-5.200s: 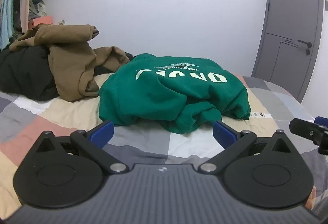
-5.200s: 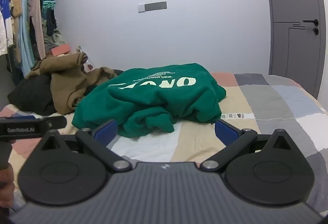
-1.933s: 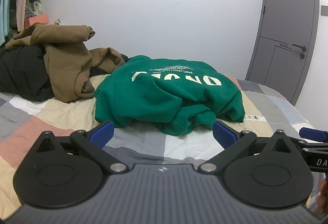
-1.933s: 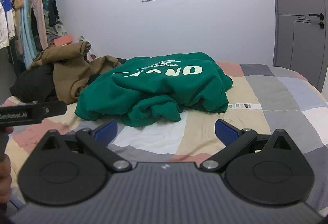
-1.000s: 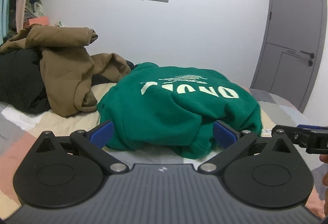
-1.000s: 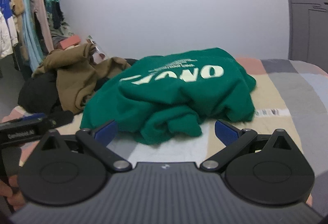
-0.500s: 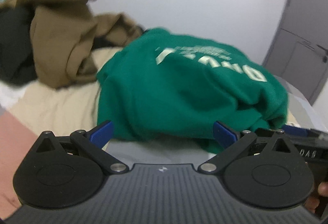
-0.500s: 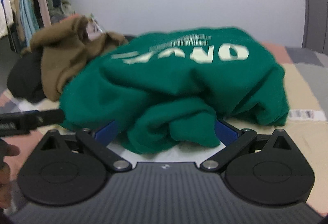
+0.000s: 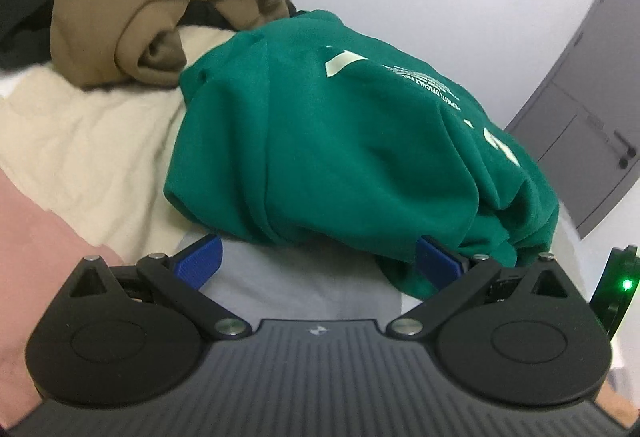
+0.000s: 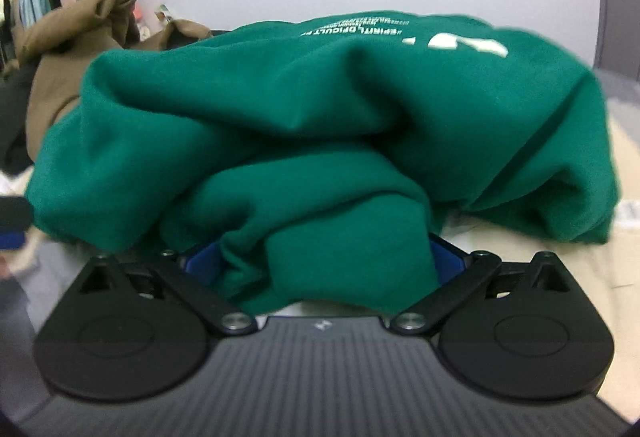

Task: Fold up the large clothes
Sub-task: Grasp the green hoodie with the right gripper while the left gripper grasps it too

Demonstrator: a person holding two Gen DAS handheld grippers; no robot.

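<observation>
Nearest in the right wrist view, the right gripper (image 10: 320,261) has its blue-padded fingers spread wide with a thick lobe of the green sweatshirt (image 10: 320,141) bulging between them, the fabric covering most of both pads; nothing is pinched yet. The risk here, as I judge it, is that closing on this lobe would catch several bunched layers at once instead of a single hem or cuff, so a lift would haul up the whole lump without opening it. In the left wrist view, the left gripper (image 9: 318,263) is also spread, its pads sitting at the near lower edge of the same sweatshirt (image 9: 360,149), the right pad apparently touching a drooping fold while the left pad is over bare bedding. If the two grippers close at unrelated points, the garment may twist; a shallow bite on such plush knit could also slip out. The sweatshirt lies crumpled in a soft dome on the patchwork quilt (image 9: 80,141), heavy fleece-like cloth with rounded rolls and pale printed lettering on top. Just behind it is a brown garment (image 9: 132,5), similarly thick and slumped, and beyond that a plain pale wall and a grey door (image 9: 580,141).
</observation>
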